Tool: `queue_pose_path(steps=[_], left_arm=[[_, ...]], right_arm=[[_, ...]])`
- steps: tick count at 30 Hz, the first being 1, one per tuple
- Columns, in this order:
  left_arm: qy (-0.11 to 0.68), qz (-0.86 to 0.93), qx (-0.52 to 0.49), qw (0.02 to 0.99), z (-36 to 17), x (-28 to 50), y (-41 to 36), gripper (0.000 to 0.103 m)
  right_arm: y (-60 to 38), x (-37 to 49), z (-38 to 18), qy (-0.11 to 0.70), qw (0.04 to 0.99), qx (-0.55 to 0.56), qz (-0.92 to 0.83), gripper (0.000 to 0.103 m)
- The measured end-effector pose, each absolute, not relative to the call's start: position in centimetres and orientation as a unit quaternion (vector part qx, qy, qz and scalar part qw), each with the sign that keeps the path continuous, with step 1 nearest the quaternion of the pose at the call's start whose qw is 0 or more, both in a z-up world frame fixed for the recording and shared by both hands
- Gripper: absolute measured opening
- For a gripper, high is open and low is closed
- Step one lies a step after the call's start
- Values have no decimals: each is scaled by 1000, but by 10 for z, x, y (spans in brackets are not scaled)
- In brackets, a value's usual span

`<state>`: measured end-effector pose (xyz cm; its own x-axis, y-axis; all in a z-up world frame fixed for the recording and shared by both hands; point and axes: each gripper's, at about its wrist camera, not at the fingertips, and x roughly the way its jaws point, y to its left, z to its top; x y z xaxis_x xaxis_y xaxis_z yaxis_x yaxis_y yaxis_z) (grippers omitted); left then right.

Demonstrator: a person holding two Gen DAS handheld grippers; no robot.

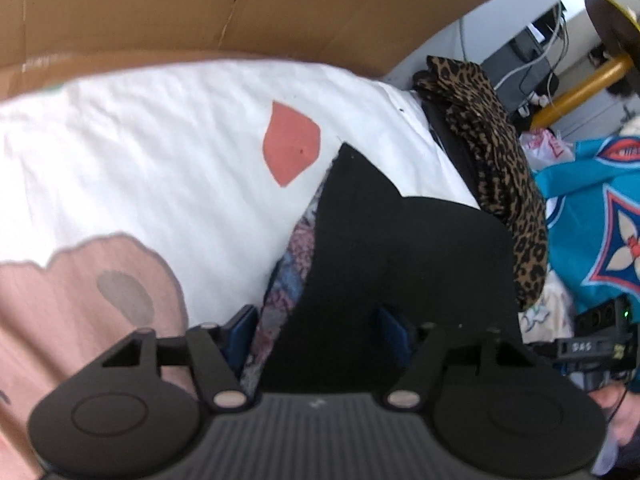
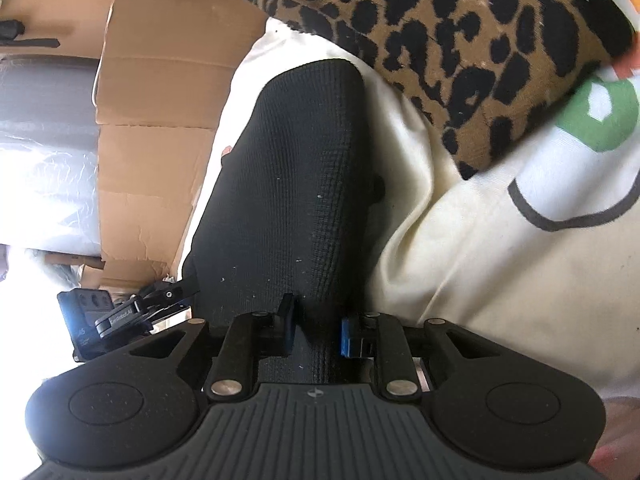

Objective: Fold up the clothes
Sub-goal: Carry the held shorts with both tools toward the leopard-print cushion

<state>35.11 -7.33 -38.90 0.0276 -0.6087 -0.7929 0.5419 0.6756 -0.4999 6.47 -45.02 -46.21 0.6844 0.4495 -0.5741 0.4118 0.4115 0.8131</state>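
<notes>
A black knit garment [image 1: 400, 248] lies on the white bed sheet [image 1: 160, 140], and a multicoloured patterned layer [image 1: 292, 264] shows along its left edge. My left gripper [image 1: 316, 332] is open. Its blue pads [image 1: 244, 330] stand wide apart, and the garment's near edge lies loose between them. In the right wrist view the same black garment [image 2: 288, 168] runs away from me as a long rounded fold. My right gripper [image 2: 318, 332] is shut on its near end, with the blue pads [image 2: 347, 338] pinching a narrow band of the cloth.
A folded leopard-print garment [image 1: 500, 160] lies just right of the black one and sits close above it in the right wrist view [image 2: 440, 40]. Cardboard [image 1: 240, 8] stands behind the bed. A teal patterned fabric [image 1: 600, 220] is at the far right. Cream printed bedding [image 2: 480, 260] lies on the right.
</notes>
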Motion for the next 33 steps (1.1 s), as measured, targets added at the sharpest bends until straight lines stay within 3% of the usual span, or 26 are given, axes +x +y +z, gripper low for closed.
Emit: queue_pose_path(steps=[6, 18, 27, 31, 33], left_arm=[[580, -411, -51, 702, -388, 353, -71, 47], [603, -437, -68, 664, -389, 341, -93, 43], [604, -433, -35, 668, -386, 351, -109, 60], [611, -436, -38, 659, -395, 358, -116, 71], [613, -442, -41, 653, -398, 361, -120, 74]], right_arm=[[-453, 55, -450, 390, 744, 542, 7, 7], [-470, 26, -430, 388, 739, 550, -32, 7], [-469, 31, -428, 386, 746, 542, -30, 12], [-467, 35, -430, 388, 743, 545, -34, 24], [-466, 36, -433, 387, 739, 550, -36, 24]])
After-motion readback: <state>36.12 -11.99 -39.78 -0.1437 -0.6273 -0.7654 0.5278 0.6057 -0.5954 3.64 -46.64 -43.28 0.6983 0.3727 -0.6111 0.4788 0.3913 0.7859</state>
